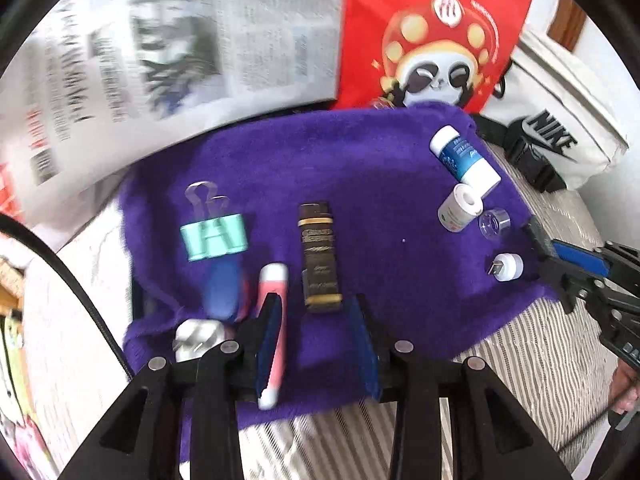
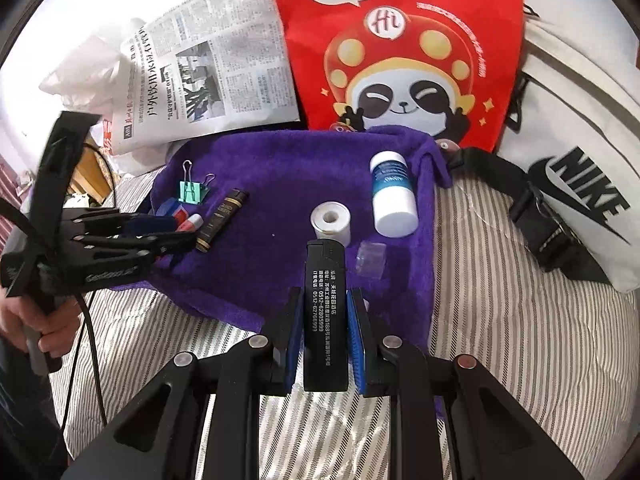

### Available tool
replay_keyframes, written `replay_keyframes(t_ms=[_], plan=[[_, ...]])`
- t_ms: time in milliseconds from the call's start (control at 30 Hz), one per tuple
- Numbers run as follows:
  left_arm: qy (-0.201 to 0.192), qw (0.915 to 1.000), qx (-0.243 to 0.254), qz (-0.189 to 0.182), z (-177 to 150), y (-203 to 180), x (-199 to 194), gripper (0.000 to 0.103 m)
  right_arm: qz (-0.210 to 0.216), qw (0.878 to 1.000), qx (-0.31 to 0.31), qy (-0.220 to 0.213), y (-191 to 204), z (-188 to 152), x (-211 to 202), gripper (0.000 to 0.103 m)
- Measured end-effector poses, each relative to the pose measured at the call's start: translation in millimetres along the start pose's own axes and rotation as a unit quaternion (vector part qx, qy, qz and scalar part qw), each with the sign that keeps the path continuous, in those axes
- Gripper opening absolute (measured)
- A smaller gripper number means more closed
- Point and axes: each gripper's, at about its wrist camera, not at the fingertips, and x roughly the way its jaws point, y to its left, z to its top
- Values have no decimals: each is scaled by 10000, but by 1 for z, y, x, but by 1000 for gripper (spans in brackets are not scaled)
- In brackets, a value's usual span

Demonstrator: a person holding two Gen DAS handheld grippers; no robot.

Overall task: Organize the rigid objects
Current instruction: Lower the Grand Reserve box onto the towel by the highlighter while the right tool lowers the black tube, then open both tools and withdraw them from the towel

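Right gripper [image 2: 323,316] jaws pinching black lighter [image 2: 324,312] over towel [image 2: 280,168] edge; left gripper [image 1: 316,340] jaws spread.

A: Where is passage available on the purple towel [image 2: 280,176]?

B: Through the bare central strip, between the dark tube [image 2: 221,220] and the white roll [image 2: 331,221].

A: Obstructions?

B: To the right, the blue-labelled bottle [image 2: 393,200] and clear cap [image 2: 372,259] lie close together. To the left, the green binder clip [image 1: 213,237] and pink tube [image 1: 273,320] crowd that edge.
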Motion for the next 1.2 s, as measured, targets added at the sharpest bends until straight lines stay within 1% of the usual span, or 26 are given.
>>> replay_keyframes(t_ms=[33,100,133,200,233,300,367,467,567,700,833,933,1200], plan=[[-59,9999,-89,-2,-4,4,-9,34,-7,10000,-26,8,2,2,2,22],[-218,9993,-211,-207,-10,9,-29,34,15,10000,-42,21,6,6,6,22],[-317,9990,-245,-218,-14,11,-39,34,50,10000,-63,41,8,9,8,22],[-444,9988,-196,-113,-23,13,-55,35,61,9999,-122,67,14,12,14,22],[-479,9987,-182,-48,-27,13,-61,38,69,9998,-140,81,16,13,16,22],[-500,9986,-198,20,-36,17,-69,42,98,9997,-168,117,21,17,22,22],[-515,9982,-279,93,-47,26,-76,42,104,9996,-187,174,26,21,31,22],[-491,9980,-375,113,-58,31,-75,42,102,9994,-152,288,29,25,43,22],[-389,9979,-516,51,-70,40,-69,42,112,9990,-54,433,32,29,59,22],[-276,9970,-716,-43,-80,52,-61,42,-30,9987,-101,505,37,31,72,22],[-269,9966,-775,-65,-86,57,-61,42,-227,9981,-121,568,35,33,81,22],[-272,9959,-841,-209,-89,58,-59,42,-306,9978,-63,581,30,35,83,22],[-210,9960,-816,-306,-90,54,-51,42,-470,9970,22,608,16,42,89,22]])
